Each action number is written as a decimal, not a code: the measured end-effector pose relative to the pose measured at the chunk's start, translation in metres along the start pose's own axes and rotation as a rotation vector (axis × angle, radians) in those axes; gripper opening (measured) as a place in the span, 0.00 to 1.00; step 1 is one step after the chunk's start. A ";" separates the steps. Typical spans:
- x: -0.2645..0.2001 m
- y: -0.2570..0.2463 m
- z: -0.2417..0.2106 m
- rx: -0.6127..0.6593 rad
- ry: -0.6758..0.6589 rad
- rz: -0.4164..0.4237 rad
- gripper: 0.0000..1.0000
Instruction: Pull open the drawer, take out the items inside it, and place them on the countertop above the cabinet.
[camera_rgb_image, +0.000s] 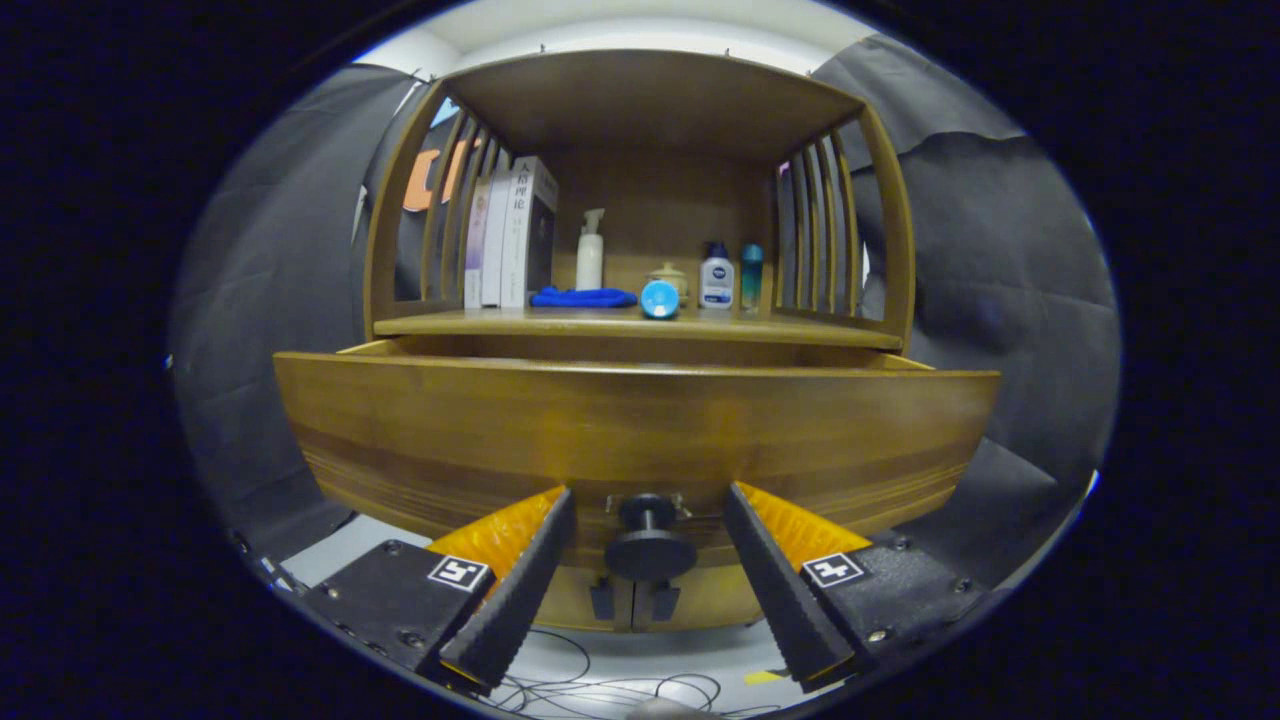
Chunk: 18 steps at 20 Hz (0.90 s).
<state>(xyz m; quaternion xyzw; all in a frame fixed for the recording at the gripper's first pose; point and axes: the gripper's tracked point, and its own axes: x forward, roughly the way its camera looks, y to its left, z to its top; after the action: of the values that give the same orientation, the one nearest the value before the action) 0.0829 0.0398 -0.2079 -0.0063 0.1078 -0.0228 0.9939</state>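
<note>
The wooden drawer (430, 430) stands pulled out from the cabinet, and its front panel hides whatever lies inside. Its black round knob (650, 548) sits low on the panel's middle. My gripper (649, 491) is open, one finger on each side of the knob with a gap to both, so neither finger touches it. Above the drawer runs the wooden countertop (800, 328).
On the countertop stand books (510, 235) at the left, a white pump bottle (590, 255), a blue cloth (582, 297), a blue round cap (659, 298), a small jar (668, 278), a lotion bottle (716, 277) and a teal bottle (751, 272). Slatted sides and a roof enclose it. Cables (600, 690) lie on the floor below.
</note>
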 end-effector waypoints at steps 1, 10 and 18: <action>-0.001 0.000 0.001 0.006 -0.003 0.000 0.99; -0.002 0.002 0.000 0.018 0.017 0.008 0.99; -0.002 0.003 0.002 0.031 0.008 0.020 0.99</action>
<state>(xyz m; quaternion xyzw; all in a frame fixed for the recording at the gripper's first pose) 0.0813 0.0434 -0.2059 0.0103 0.1113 -0.0147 0.9936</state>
